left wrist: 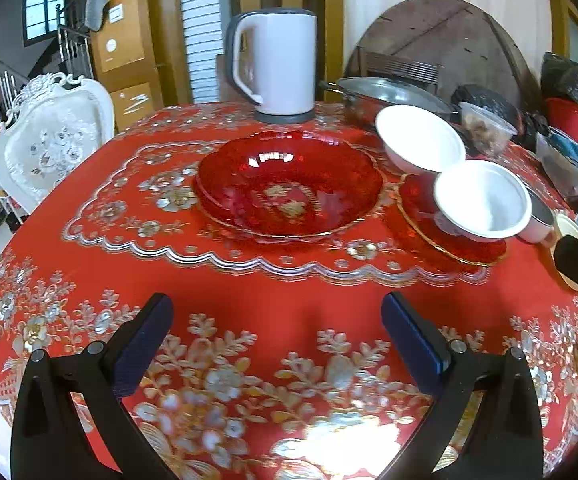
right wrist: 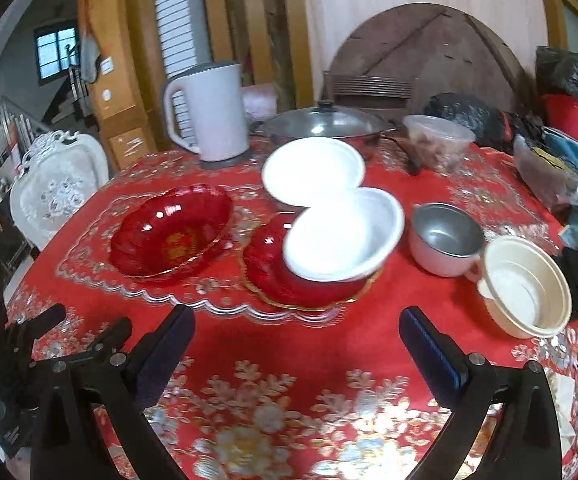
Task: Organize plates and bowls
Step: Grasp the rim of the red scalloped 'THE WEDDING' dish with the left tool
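Red plates (right wrist: 171,236), white bowls (right wrist: 343,236) — kettle (right wrist: 213,112) behind, both hand-held grippers (left wrist: 277,316) (right wrist: 295,328) spread.

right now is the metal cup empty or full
Empty. The right wrist view looks straight into the metal cup and shows only its bare shiny bottom, beside the cream bowl.

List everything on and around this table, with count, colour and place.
red glass dishes: 2, red; one mid-table, one to its right under a white bowl
white bowls: 2, white; one on the right dish, one behind it
metal cup: 1, silver inside; right of the bowls
cream bowl: 1, cream; far right
kettle: 1, white and grey; back
lidded pan: 1, steel; back
plastic container: 1, clear; back right
chair: 1, white; left
left gripper: 1, black, open
right gripper: 1, black, open
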Tool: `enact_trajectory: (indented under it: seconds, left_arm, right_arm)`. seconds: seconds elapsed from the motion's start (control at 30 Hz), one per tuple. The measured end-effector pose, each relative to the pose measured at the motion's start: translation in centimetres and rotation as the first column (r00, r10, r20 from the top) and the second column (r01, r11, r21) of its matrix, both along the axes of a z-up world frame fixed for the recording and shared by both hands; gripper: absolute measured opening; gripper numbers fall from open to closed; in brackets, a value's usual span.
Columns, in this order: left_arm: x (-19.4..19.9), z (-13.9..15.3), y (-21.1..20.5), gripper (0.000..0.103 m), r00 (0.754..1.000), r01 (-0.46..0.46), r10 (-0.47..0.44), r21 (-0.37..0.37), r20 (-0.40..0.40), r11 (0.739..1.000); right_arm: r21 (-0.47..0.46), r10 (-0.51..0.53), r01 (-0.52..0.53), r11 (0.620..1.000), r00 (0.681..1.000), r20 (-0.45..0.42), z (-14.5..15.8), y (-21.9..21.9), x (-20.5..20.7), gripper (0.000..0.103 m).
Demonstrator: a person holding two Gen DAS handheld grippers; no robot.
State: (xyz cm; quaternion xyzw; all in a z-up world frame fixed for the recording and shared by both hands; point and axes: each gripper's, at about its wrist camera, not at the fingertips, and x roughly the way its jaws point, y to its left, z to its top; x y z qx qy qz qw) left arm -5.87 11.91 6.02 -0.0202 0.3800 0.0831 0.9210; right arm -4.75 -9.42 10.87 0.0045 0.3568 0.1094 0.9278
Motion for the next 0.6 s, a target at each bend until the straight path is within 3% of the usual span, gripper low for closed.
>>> enact_trajectory:
  seconds: [0.17,0.27,0.6]
  left_arm:
    - [0.5,0.2,1.7,0.103,1.0,-0.02,0.02,0.015,-0.013,1.0]
    - [1.4,1.0,4.0,0.103,0.999,-0.046,0.046,-0.011,0.001,0.999]
    - [5.6,1.4,8.6,0.103,0.996,-0.086,0.086,-0.063,-0.013,0.994]
  right_arm:
    - [-0.012,0.042,-0.042,0.999,0.999,-0.013,0.3,2.2,1.4,0.103]
    - [0.035,0.091,-0.089,0.995,0.995,-0.044,0.9,3.3,3.2,0.103]
    - [0.029,0.157,-0.154,0.988,0.977,-0.146,0.0,8.5,12.0,0.102]
